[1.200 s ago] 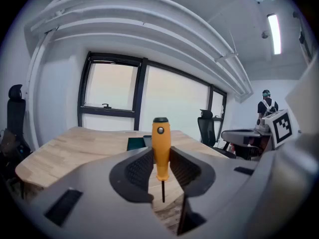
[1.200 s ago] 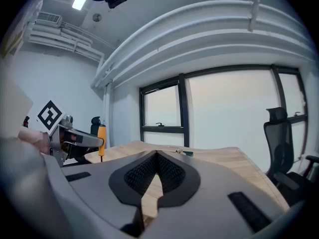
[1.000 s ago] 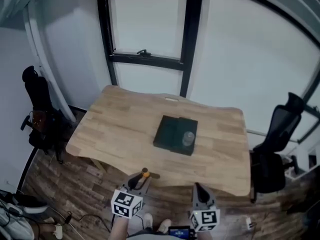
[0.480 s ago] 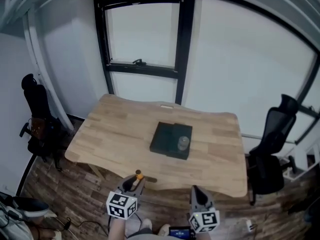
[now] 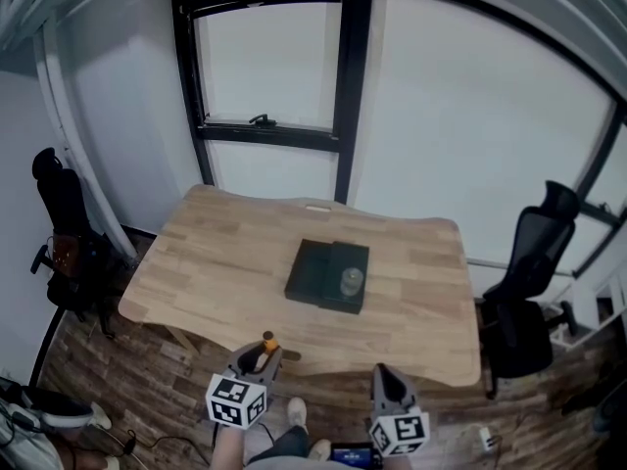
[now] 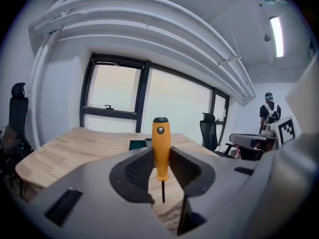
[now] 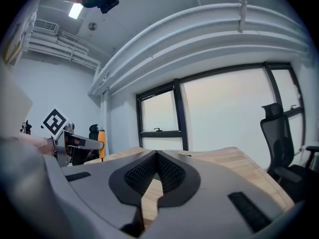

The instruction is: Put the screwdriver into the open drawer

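The screwdriver point(image 6: 160, 151) has an orange handle and a thin dark shaft, and it stands upright, handle up. My left gripper point(image 6: 160, 159) is shut on it. From the head view, that gripper point(image 5: 260, 358) hovers just off the near edge of the wooden table point(image 5: 206, 253), the screwdriver's orange handle point(image 5: 266, 342) poking up. A dark drawer box point(image 5: 315, 272) lies at the table's middle with a clear round item point(image 5: 350, 282) on it; the drawer itself cannot be made out. My right gripper point(image 5: 385, 374) hangs to the right, jaws shut point(image 7: 156, 156) on nothing.
A black office chair point(image 5: 61, 204) stands left of the table and another point(image 5: 529, 267) at its right. A black-framed window point(image 5: 269, 67) is behind. A person point(image 6: 269, 114) stands far off in the left gripper view. Wood-plank floor point(image 5: 108, 370) lies below.
The head view has drawn back and tilted up, so the table sits slightly farther away. Both grippers keep their places at the near edge; the left still holds the screwdriver.
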Demonstrator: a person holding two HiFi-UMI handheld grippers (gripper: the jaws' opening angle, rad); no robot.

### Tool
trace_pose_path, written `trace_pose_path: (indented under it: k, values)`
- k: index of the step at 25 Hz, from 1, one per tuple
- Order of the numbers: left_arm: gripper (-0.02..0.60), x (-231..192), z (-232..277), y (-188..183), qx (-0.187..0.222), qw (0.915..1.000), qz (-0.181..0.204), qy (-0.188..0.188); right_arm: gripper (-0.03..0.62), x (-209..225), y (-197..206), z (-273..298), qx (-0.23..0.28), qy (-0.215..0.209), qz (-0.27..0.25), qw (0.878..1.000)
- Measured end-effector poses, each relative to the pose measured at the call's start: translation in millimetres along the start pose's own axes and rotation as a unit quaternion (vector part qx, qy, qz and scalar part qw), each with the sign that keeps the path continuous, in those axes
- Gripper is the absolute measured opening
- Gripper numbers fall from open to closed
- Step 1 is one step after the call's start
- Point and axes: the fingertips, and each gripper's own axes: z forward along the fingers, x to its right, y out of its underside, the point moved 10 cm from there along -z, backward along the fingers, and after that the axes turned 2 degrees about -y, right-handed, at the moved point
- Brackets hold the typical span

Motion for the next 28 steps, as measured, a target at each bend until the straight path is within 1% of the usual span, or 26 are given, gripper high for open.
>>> trace_pose_path:
  k: [5, 10, 16, 22, 28]
  values:
    - [0.104, -16.1, 36.8, -4.7, -0.001, 0.9999, -0.010, 0.009, -0.003, 13.7, 1.0, 27.5, -0.011, 0.011, -0.004, 1.000]
    - [0.104, -42.7, 97.3, -19.7, -0.007, 0.9995, -0.016, 0.028, -0.003, 35.3, -5.0, 77.4, -0.028, 0.031, -0.003, 0.999]
    - [0.104, -65.7, 164.0, -46.6, -0.020, 0.9982, 0.000, 0.057, -0.003, 60.4, -16.4, 136.8, -0.032, 0.054, -0.002, 0.998]
    - [0.104, -87.4, 209.8, -60.2, -0.033, 0.9960, 0.004, 0.083, -0.003, 66.6, -18.6, 179.1, -0.046, 0.069, 0.001, 0.997]
    - [0.104, -100.0, 236.3, -70.2, -0.032, 0.9934, 0.015, 0.109, -0.003, 70.7, -14.8, 200.5, -0.042, 0.083, 0.012, 0.996]
